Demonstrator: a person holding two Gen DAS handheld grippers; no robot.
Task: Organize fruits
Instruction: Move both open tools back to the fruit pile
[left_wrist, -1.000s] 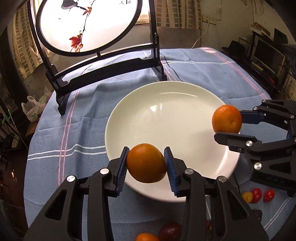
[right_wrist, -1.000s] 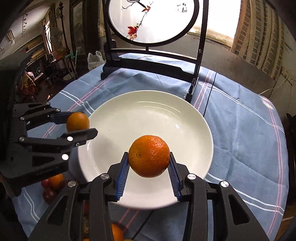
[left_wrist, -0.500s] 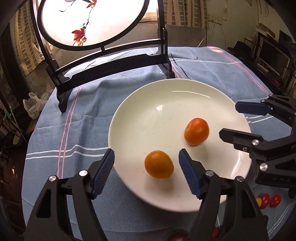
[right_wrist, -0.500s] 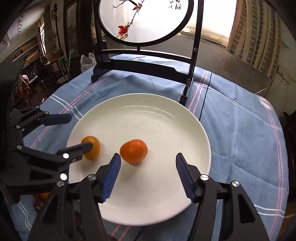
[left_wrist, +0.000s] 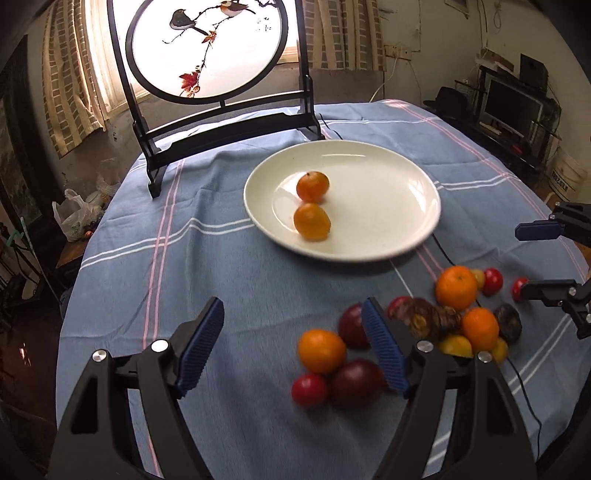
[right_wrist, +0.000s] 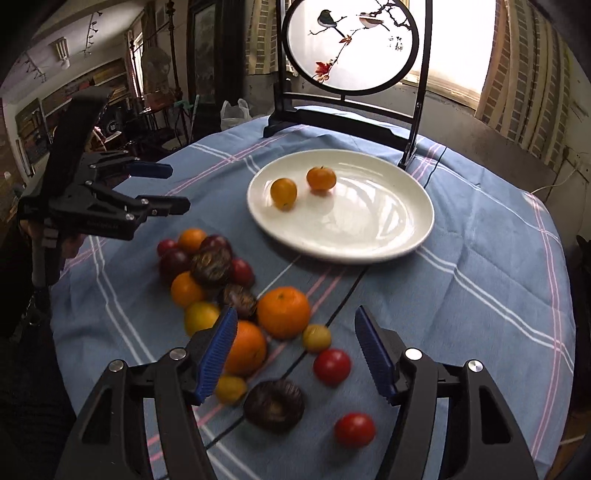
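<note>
Two oranges (left_wrist: 312, 185) (left_wrist: 311, 221) lie side by side on the left of the white plate (left_wrist: 406, 206); the right wrist view shows the same oranges (right_wrist: 283, 192) (right_wrist: 321, 178) and plate (right_wrist: 369, 221). My left gripper (left_wrist: 291, 314) hovers over the cloth short of the plate, jaws opening, holding nothing. A loose orange (left_wrist: 321, 350) and dark plums (left_wrist: 356, 384) lie by its right finger. My right gripper (right_wrist: 295, 317) hangs above the fruit pile, jaws opening and empty, over a large orange (right_wrist: 283, 312) and red tomatoes (right_wrist: 331, 366).
A round painted screen on a black stand (left_wrist: 207, 48) rises behind the plate. A blue striped cloth (left_wrist: 221, 277) covers the round table, and a black cable (right_wrist: 343, 299) crosses it. Dark wrinkled fruits (right_wrist: 275, 406) sit in the pile. A hand (right_wrist: 70, 243) holds the left gripper (right_wrist: 181, 186).
Both grippers let go of their oranges onto the plate. Both then drew back from the plate to the loose fruit pile, with the jaws spread wider.
</note>
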